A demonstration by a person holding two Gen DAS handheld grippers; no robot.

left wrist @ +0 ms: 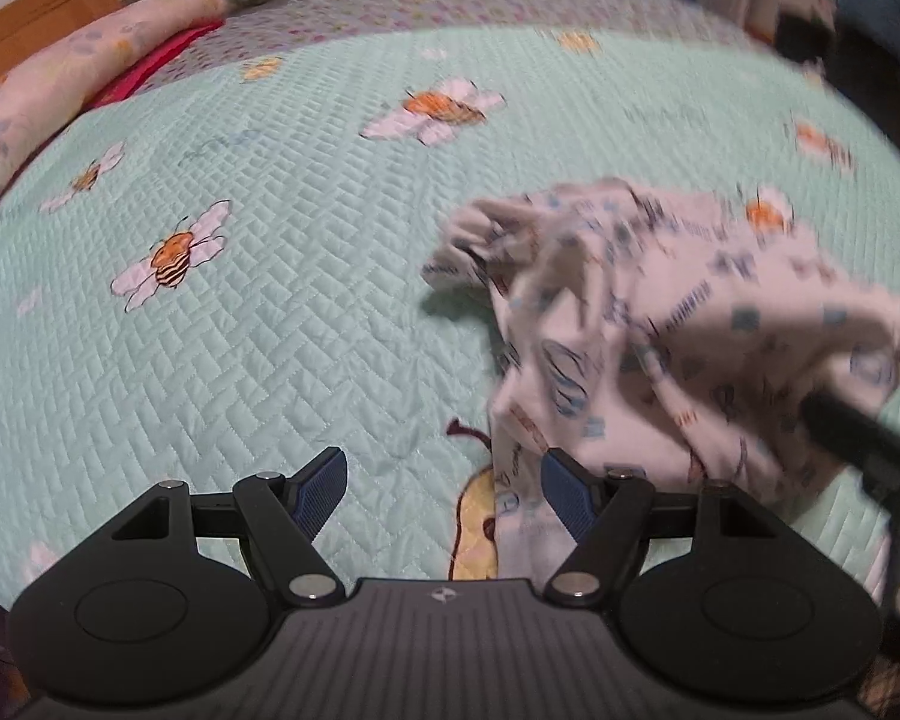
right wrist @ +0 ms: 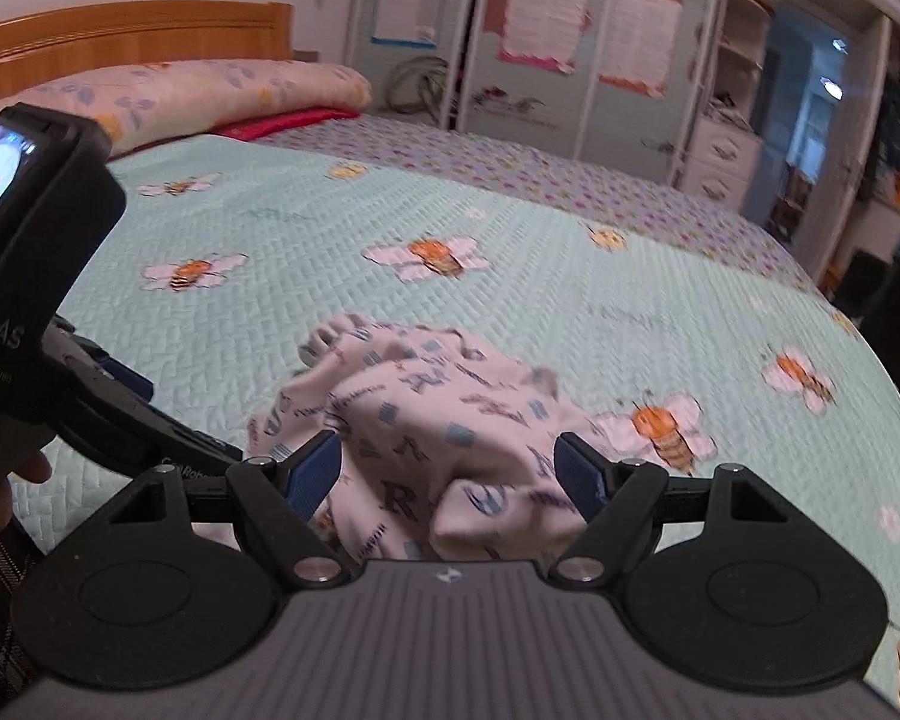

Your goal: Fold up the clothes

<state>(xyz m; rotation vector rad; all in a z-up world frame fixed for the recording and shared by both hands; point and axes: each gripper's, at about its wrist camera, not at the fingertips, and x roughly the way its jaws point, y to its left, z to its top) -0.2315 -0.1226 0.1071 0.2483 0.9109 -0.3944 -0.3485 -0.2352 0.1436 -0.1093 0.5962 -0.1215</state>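
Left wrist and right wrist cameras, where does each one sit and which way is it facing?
Left wrist: rides behind the open left gripper, facing across the bee quilt toward the pillow; the crumpled garment lies right of its jaws, and part of the other tool shows at the right edge.
Right wrist: rides behind the open right gripper, facing the headboard and wardrobe, garment between its jaws; the left gripper's body and a hand show on the left.
Shared: garment, quilt, pillow.

Motion-blurred printed garment (left wrist: 660,324), its letters mostly unreadable; bedspread (left wrist: 270,330) cut off by frame edges.
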